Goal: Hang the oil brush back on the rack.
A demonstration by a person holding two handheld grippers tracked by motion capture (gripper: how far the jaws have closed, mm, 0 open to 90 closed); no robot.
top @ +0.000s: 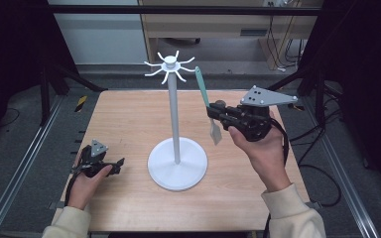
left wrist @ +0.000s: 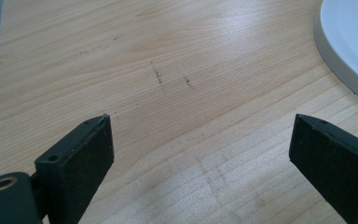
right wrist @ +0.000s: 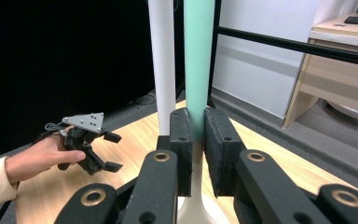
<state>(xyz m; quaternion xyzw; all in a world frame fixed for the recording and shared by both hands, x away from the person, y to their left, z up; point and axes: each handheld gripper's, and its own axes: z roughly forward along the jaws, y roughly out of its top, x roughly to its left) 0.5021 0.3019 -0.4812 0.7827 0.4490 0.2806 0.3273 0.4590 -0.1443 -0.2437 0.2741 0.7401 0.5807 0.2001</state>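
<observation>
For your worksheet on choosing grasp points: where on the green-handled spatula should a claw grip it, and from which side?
Grip the slim green handle of the spatula, about midway, coming in from the side across its length, as the right claw does now. The handle is narrow and straight, so the jaws close squarely on it. That probably leaves the top end free to reach the hooks of the white rack.

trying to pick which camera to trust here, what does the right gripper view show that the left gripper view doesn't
Right gripper view: its own tool shut on the green handle of a utensil, the white stand's pole just behind it, and farther off the person's other hand holding the left tool, open.

Left gripper view: the left tool's open jaws seen up close with bare wood between them, faint scuff marks on it, and the edge of the stand's round base.

Both: the wooden table and some part of the white stand.
</observation>
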